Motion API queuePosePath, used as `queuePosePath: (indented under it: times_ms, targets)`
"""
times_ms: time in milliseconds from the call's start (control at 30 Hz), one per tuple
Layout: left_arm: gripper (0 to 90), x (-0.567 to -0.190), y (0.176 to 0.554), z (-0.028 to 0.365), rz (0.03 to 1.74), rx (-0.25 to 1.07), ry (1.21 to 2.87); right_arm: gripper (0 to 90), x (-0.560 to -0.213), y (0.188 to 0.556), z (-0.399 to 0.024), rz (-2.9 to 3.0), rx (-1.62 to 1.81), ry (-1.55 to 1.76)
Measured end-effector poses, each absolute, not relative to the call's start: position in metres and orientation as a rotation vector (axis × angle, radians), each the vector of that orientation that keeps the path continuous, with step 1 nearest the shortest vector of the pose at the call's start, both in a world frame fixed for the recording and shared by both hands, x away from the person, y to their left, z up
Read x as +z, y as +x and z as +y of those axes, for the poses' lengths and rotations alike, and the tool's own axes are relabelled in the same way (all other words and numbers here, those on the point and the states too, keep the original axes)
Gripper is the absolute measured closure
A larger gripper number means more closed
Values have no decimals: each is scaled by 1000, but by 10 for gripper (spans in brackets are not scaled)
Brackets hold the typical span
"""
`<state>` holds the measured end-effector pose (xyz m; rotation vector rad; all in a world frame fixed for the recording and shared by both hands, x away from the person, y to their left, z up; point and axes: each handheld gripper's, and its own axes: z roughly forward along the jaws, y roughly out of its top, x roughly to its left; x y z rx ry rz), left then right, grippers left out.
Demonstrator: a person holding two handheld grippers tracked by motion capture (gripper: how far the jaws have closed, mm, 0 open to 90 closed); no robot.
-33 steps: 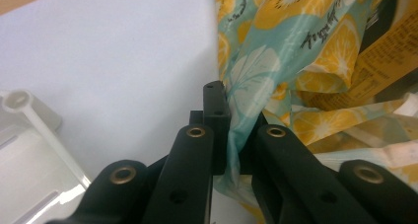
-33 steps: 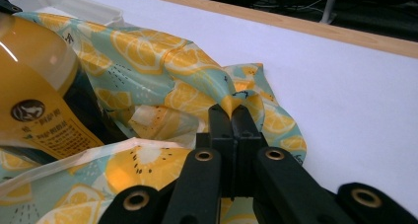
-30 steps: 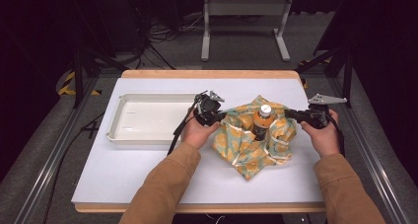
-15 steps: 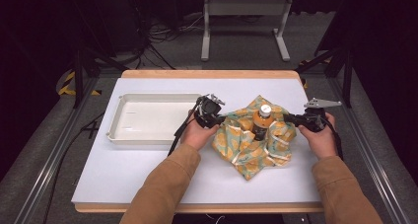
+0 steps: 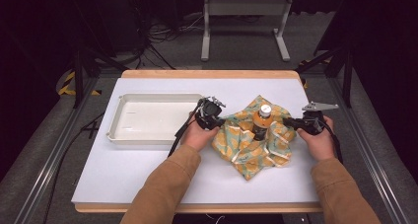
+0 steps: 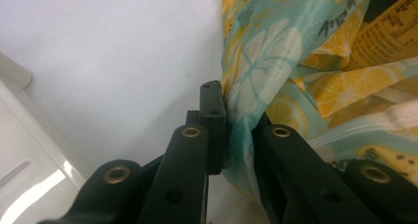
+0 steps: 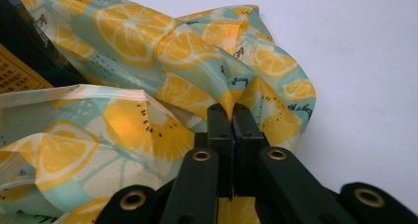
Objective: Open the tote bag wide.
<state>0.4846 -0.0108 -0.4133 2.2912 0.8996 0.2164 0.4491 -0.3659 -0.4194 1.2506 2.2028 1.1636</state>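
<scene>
Cloth (image 5: pixel 256 147) edges pinched shut in left gripper (image 5: pixel 220 121) and right gripper (image 5: pixel 287 121), bottle (image 5: pixel 261 123) between them; wrapping seems barely begun.

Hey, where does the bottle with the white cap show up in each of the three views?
High view: the bottle stands right of centre on the fruit-print cloth.
Left gripper view: its yellow label sits at the top right corner.
Right gripper view: its dark side and label at the left edge.
Shared landmark: the cloth.
</scene>
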Motion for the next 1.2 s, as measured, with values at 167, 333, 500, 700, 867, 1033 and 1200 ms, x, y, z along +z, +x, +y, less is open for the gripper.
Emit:
queuePosePath:
  times_ms: [167, 333, 500, 700, 867, 1033, 1200]
  targets:
    - [849, -416, 486, -10, 912, 196, 2300, 895, -422, 449, -368, 2214, 1147, 1256]
    - [843, -418, 487, -11, 914, 193, 2317, 880, -424, 448, -370, 2223, 1134, 1272]
    - [838, -418, 487, -11, 917, 183, 2321, 830, -418, 445, -374, 2199, 1155, 1273]
    - [837, -419, 487, -12, 914, 183, 2324, 730, -402, 433, -381, 2139, 1223, 1251]
    - [837, -418, 487, -12, 913, 184, 2322, 677, -388, 418, -385, 2105, 1270, 1220]
    - [834, -418, 486, -13, 907, 185, 2322, 631, -378, 404, -383, 2095, 1338, 1195]
    - [834, -418, 486, -13, 904, 185, 2322, 537, -372, 390, -371, 2137, 1400, 1130]
